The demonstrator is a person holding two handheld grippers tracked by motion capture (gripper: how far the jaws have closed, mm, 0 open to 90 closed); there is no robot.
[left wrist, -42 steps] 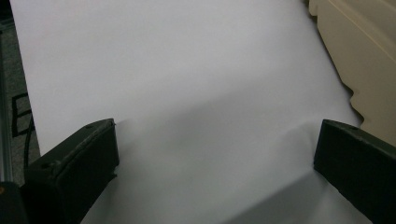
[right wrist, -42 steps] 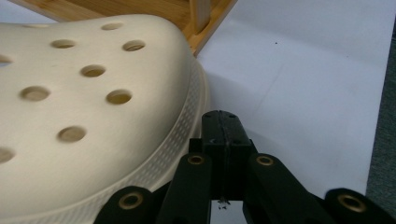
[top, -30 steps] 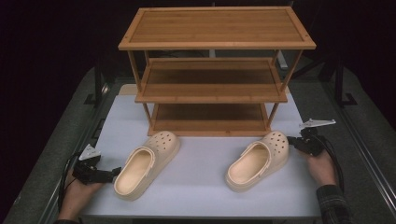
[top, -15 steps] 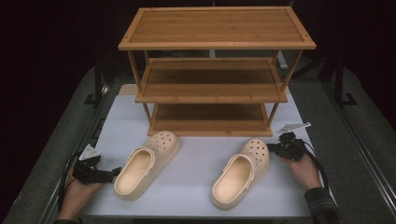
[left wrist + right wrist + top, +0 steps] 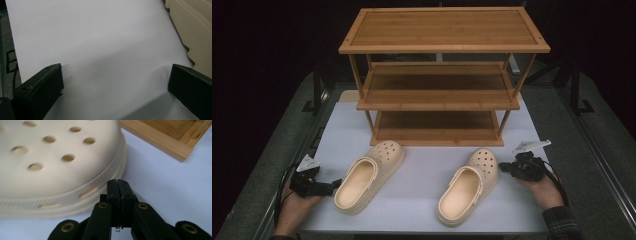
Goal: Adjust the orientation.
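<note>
Item one, the rack [image 5: 444,75]: a three-tier bamboo shoe rack filling the upper centre of the high view, standing on the white sheet [image 5: 422,210] that covers the counter. All three tiers are bare, which I judge is where the shoes are meant to go.

Item two, the left clog [image 5: 367,177]: cream foam, lower left of centre, lying flat with its perforated toe angled toward the rack and its heel toward my left hand.

Item three, the right clog [image 5: 468,186]: same make, lower right of centre, toe up-frame, heel toward the bottom edge. Likely slanted so because I am nudging its toe rather than gripping it.

Item four, my right claw [image 5: 506,169]: clenched on nothing, jaws pressed flat together, tip just beside the toe sole rim in the right gripper view. My right hand [image 5: 544,190] holds it low and level, pointing left in the frame.

Item five, my left claw [image 5: 334,184]: released, jaws wide apart over bare sheet, clog heel just beside one jaw. My left hand [image 5: 294,207] rests at the lower left corner.
</note>
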